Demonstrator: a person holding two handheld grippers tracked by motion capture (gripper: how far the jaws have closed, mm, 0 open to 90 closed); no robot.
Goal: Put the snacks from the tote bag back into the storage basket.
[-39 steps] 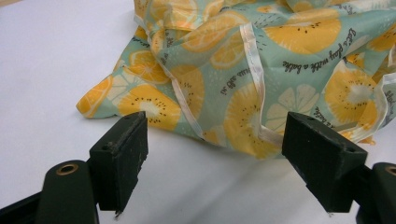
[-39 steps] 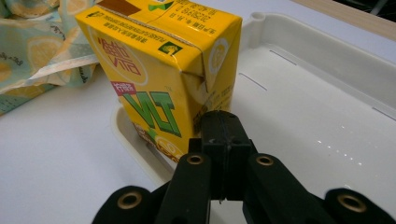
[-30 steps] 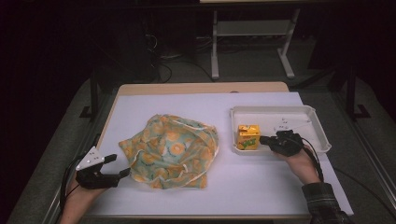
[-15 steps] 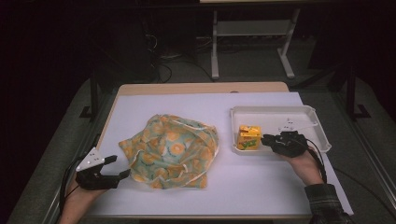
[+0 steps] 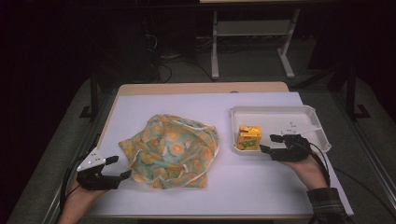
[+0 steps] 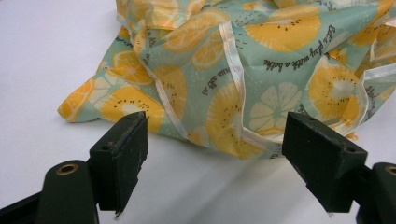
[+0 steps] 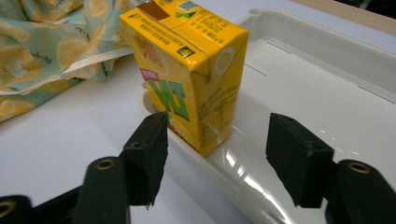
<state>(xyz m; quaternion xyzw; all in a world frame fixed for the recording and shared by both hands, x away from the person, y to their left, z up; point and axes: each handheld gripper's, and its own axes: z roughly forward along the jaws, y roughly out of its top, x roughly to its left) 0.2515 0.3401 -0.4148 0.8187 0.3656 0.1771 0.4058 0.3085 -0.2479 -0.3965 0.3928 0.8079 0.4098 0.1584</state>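
A crumpled teal cloth bag printed with orange slices [image 5: 170, 149] [image 6: 243, 70] [image 7: 42, 42] lies in the middle of the white table. My left gripper [image 5: 116, 167] [image 6: 217, 161] is open at the bag's near left corner, jaws wide, the fabric edge just beyond them. A yellow juice carton [image 5: 248, 137] [image 7: 187, 70] stands upright in the left end of a white tray [image 5: 299, 116] [image 7: 322, 93]. My right gripper [image 5: 271, 143] [image 7: 219, 154] is open, jaws either side of the carton's near corner, close but apart from it.
The table's wooden back edge [image 5: 201, 87] runs behind the white surface. A white metal stand [image 5: 252, 32] and cables sit on the dark floor beyond. Bare table lies in front of the bag and tray.
My right gripper has slid down and slightly left along the tray toward the carton. The left gripper has shifted only slightly, the bag has not moved.
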